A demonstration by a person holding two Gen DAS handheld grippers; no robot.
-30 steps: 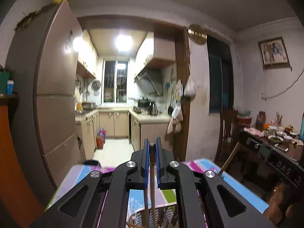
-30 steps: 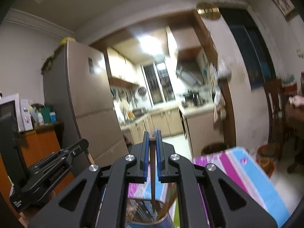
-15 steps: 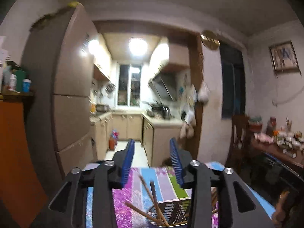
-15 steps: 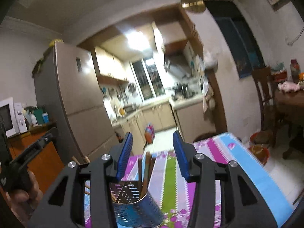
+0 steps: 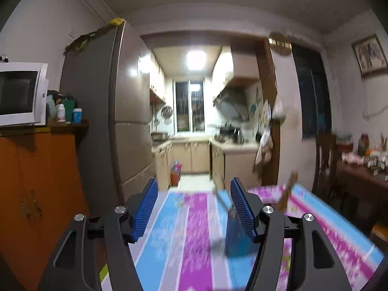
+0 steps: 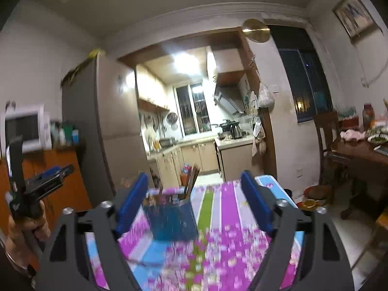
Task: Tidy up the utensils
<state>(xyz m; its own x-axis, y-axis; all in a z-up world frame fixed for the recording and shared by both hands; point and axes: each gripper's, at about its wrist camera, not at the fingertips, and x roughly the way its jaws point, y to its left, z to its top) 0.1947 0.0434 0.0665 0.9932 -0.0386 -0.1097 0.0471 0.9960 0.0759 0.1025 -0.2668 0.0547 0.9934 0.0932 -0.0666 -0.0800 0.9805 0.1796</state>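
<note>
With several sticks, chopsticks I think through the blur, standing in the blue holder [image 6: 173, 220] on the striped tablecloth [image 6: 225, 218], the sorting looks near its end or between picks. That holder is a dark perforated cup, sticks fanned out. Both the right gripper [image 6: 194, 201] and left gripper [image 5: 194, 209] gape wide and carry nothing; any further utensil must first be found.
</note>
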